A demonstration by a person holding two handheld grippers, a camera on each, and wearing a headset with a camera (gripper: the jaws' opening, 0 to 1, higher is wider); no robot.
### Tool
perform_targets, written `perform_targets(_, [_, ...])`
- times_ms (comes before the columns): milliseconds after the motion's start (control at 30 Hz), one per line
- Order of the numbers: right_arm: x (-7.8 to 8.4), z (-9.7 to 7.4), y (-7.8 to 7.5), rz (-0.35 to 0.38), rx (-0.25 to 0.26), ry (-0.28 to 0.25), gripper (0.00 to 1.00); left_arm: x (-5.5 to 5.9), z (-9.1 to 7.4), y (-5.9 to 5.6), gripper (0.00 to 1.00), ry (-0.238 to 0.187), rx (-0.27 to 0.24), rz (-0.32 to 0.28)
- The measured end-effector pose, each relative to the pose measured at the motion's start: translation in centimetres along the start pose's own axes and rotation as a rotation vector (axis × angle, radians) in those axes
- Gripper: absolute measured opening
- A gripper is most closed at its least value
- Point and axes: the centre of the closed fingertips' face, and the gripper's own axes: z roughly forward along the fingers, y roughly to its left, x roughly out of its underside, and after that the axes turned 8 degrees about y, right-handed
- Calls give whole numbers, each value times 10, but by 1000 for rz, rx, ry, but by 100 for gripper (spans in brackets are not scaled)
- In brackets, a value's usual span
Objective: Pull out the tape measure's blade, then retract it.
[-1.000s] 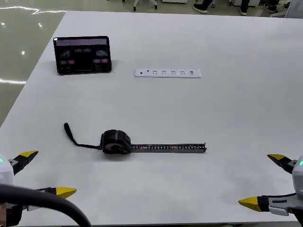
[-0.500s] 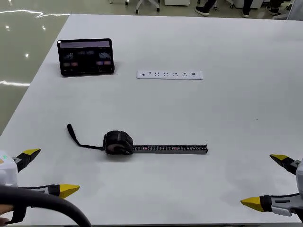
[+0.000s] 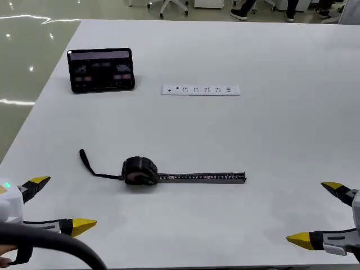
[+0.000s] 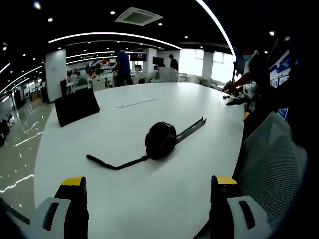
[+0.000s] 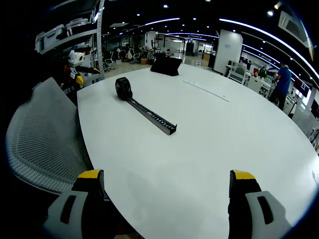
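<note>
A black tape measure (image 3: 139,170) lies on the white table (image 3: 225,135), its blade (image 3: 202,178) drawn out to the right and its black wrist strap (image 3: 90,164) trailing left. My left gripper (image 3: 61,203) hovers open at the near left edge, a short way from the case (image 4: 160,140). My right gripper (image 3: 323,214) hovers open at the near right edge, well clear of the blade tip (image 5: 170,129). Nothing sits between either pair of yellow-tipped fingers (image 4: 74,182). The right gripper view shows the case (image 5: 123,87) far off, and its own gripper (image 5: 167,183).
A dark tablet (image 3: 100,68) stands propped at the back left. A white power strip (image 3: 200,89) lies behind the tape measure. A mesh chair back (image 5: 40,144) sits at the near table edge. People and office chairs are beyond the far edge.
The head camera shifted slightly. The tape measure and both grippers stay where they were, both still open.
</note>
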Motion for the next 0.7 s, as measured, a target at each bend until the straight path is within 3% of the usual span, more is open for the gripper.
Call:
perform_targets(200, [1,-1,1,-1,-5,3,100,-6,-3,-1,100,-27,5,-12])
perform_targets(700, [-3,-4,0,-4,-4,5,100,-7,-2,0,100,-17,7,-3])
